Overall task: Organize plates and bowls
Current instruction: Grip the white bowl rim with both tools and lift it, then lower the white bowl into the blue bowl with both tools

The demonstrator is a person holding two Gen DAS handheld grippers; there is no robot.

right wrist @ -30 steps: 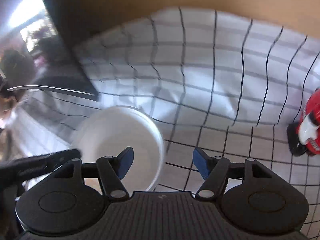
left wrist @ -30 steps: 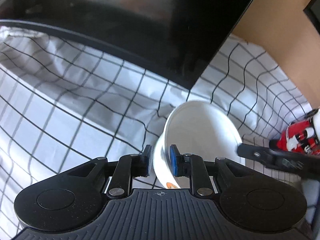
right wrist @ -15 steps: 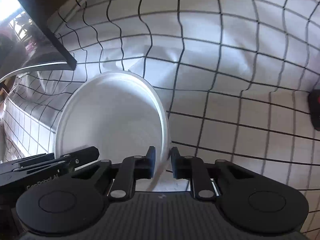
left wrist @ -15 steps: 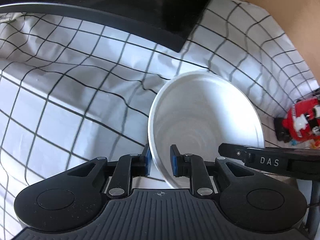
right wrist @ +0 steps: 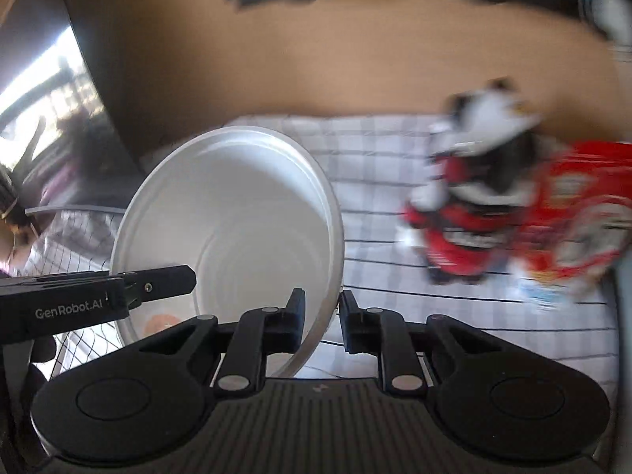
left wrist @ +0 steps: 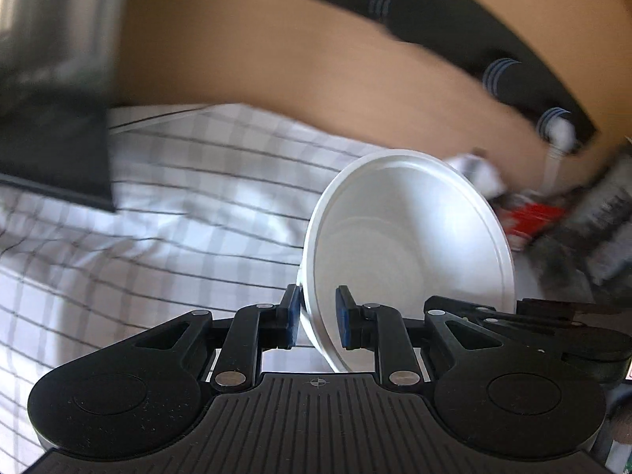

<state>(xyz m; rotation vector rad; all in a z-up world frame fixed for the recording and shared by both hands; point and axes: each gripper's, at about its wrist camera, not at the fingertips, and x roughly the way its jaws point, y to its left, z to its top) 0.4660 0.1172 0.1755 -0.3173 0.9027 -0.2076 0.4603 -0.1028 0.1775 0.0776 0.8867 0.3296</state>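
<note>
A white bowl (left wrist: 410, 252) hangs tilted above the checked cloth, held by both grippers at once. In the left wrist view my left gripper (left wrist: 318, 316) is shut on the bowl's near left rim, one blue pad inside and one outside. The right gripper's black fingers (left wrist: 474, 312) reach in at the bowl's lower right. In the right wrist view the same bowl (right wrist: 237, 217) sits left of centre, and my right gripper (right wrist: 322, 316) is shut on its right rim. The left gripper's finger (right wrist: 173, 280) comes in from the left edge.
A white cloth with black checks (left wrist: 177, 217) covers the table. A dark screen (left wrist: 51, 146) stands at the left, and a brown wall (left wrist: 276, 59) lies behind. A red and white toy figure (right wrist: 474, 213) and a red package (right wrist: 584, 205) sit to the right, blurred.
The right gripper went from open beside the bowl to shut on its rim. Both grippers then rose with the bowl, and the views swung up toward the brown wall and the red toy.
</note>
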